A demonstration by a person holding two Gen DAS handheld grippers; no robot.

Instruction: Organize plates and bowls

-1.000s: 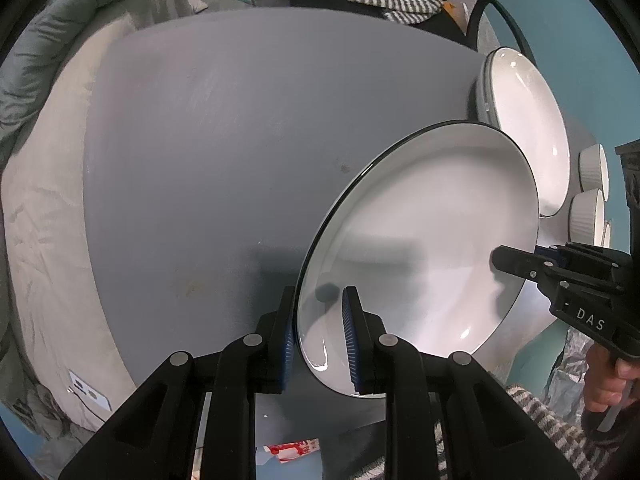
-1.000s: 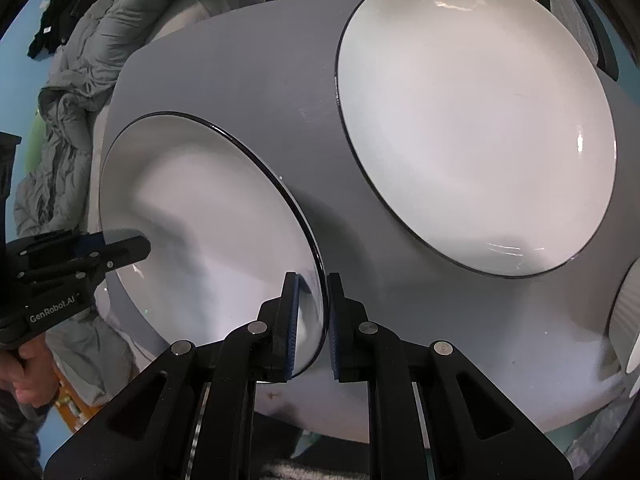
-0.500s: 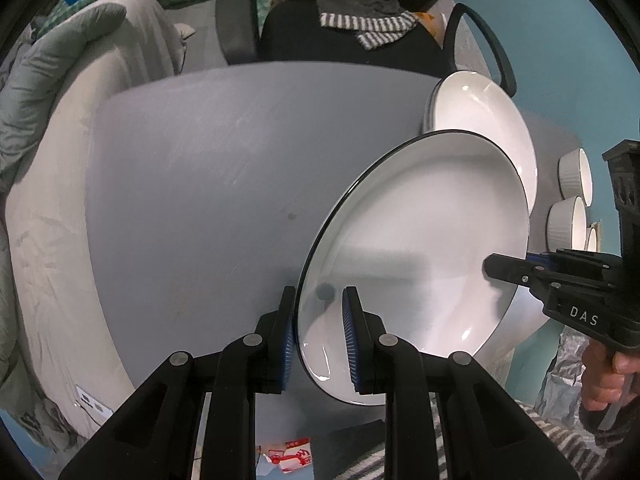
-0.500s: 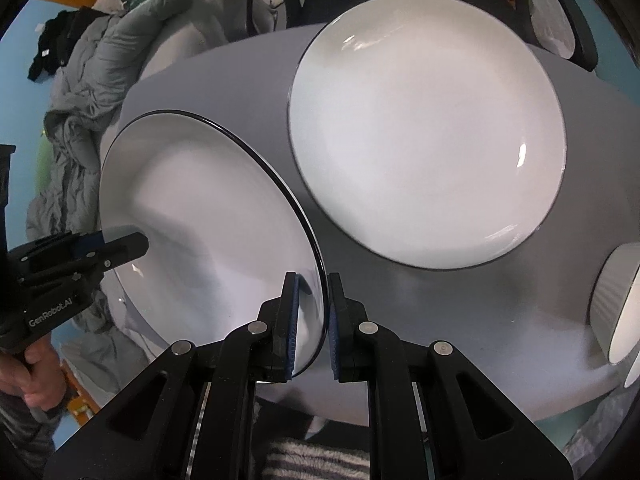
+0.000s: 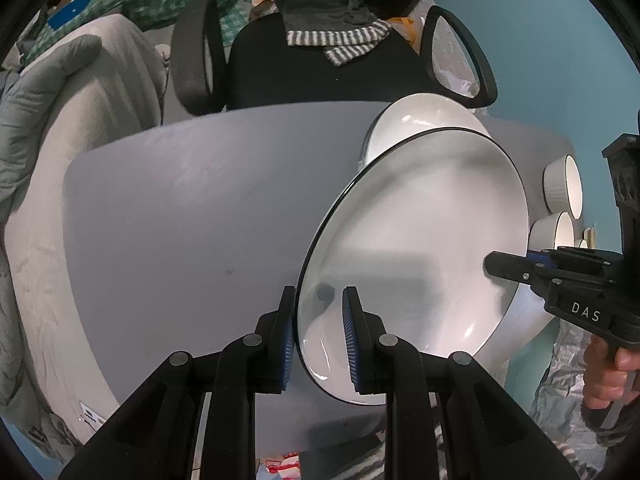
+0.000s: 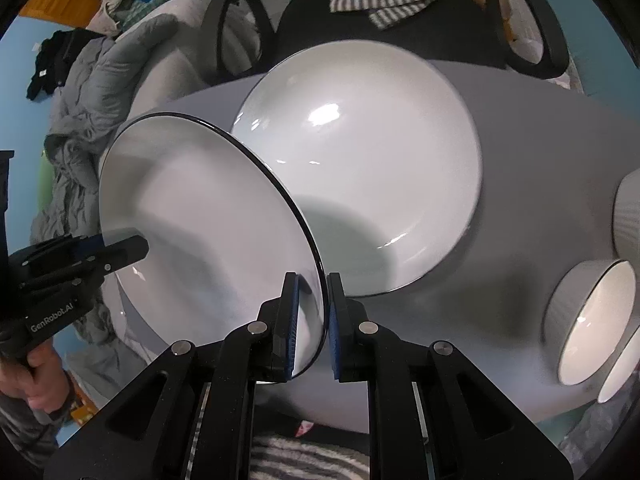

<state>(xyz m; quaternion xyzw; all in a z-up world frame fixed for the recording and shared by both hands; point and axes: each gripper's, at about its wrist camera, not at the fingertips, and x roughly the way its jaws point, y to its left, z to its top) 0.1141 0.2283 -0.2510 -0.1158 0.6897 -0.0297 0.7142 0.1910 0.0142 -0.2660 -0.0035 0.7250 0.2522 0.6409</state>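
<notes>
A white plate with a thin black rim point(image 5: 420, 240) hangs tilted above the grey table point(image 5: 180, 220), gripped from both sides. My left gripper point(image 5: 318, 308) is shut on its near left rim. On the opposite rim my right gripper point(image 6: 312, 292) is shut as well; its tip also shows in the left wrist view as the right gripper point(image 5: 494, 265). A second, matching plate point(image 6: 368, 140) lies flat on the table, and the held plate point(image 6: 200, 220) overlaps its left edge in view. Two white ribbed bowls point(image 6: 592, 320) point(image 5: 564, 186) stand at the table's right end.
A black office chair point(image 5: 320, 68) with a striped garment draped over it stands behind the table. A grey duvet point(image 5: 60, 100) is heaped at the left. Another ribbed bowl point(image 6: 628, 216) sits by the right edge. A hand point(image 5: 608, 376) holds the right gripper's handle.
Both grippers have carried the plate upward and toward the plate lying on the table, which now sits partly behind the held plate's rim. More of the chair and the bowls has come into view.
</notes>
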